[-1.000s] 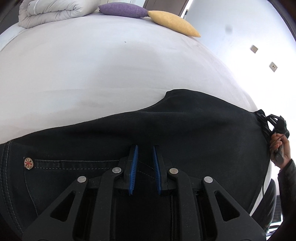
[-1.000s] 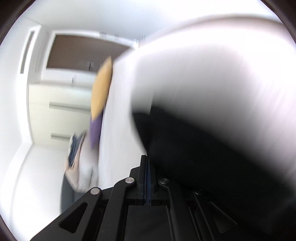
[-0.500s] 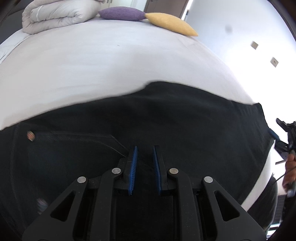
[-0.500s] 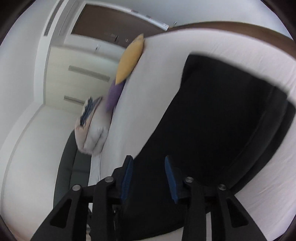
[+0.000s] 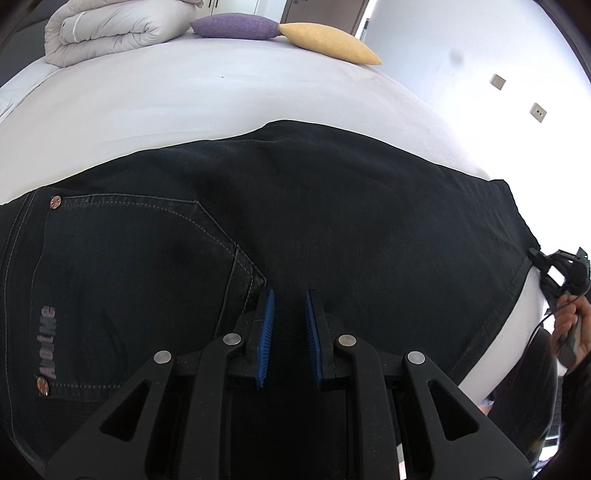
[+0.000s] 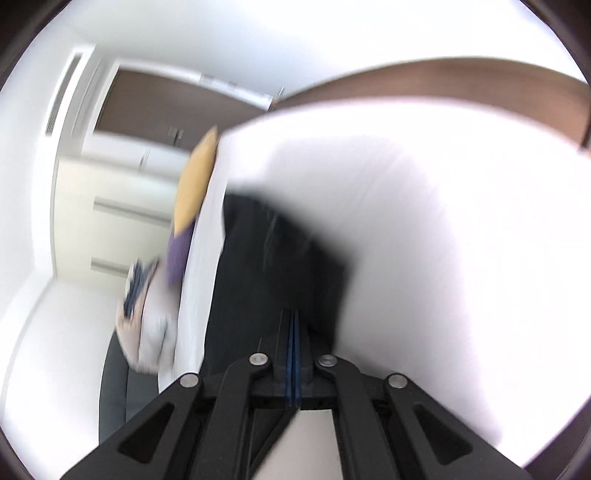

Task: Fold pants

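Black jeans [image 5: 332, 221] lie across the white bed [image 5: 184, 99], back pocket with pale stitching at the left. My left gripper [image 5: 289, 295] hovers just over the jeans near the pocket corner, its blue pads apart and nothing between them. My right gripper [image 5: 535, 255] shows at the far right edge of the left wrist view, at the jeans' hem end. In the blurred right wrist view the right gripper [image 6: 294, 314] has its blue pads pressed together on the edge of the black jeans [image 6: 273, 266].
A folded grey duvet [image 5: 110, 29], a purple cushion [image 5: 232, 26] and a yellow cushion [image 5: 332, 46] lie at the bed's far end. A white wall with sockets [image 5: 537, 110] is at the right. White wardrobes [image 6: 122, 206] stand beyond the bed.
The right gripper opened half a second ago and is now shut again on the jeans' end. The jeans have shifted, so the back pocket now shows in full. The left gripper stays open.
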`<move>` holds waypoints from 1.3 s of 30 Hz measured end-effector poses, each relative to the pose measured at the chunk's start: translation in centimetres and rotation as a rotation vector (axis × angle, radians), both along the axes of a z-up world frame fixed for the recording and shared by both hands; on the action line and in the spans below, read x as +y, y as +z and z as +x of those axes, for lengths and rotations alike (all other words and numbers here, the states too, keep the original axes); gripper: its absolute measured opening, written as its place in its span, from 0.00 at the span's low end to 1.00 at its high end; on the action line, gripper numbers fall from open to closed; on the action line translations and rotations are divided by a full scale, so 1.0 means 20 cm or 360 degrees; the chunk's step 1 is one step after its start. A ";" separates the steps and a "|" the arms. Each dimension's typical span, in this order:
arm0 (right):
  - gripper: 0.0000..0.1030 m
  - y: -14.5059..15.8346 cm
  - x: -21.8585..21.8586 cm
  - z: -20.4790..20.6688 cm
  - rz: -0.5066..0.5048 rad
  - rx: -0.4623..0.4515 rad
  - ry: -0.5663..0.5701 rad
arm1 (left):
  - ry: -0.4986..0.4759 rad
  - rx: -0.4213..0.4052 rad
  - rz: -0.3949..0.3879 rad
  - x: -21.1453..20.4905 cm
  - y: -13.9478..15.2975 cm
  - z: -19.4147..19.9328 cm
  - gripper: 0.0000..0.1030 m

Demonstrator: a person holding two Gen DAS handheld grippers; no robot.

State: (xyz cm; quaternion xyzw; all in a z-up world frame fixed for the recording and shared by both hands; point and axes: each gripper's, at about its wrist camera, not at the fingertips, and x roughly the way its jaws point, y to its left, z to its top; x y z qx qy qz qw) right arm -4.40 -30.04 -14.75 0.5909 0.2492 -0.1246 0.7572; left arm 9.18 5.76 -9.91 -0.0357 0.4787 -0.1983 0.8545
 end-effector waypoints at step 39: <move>0.11 0.05 0.03 0.17 0.0074 -0.0121 -0.0058 | -0.0080 0.0186 -0.0346 -0.04 -0.02 -0.11 0.16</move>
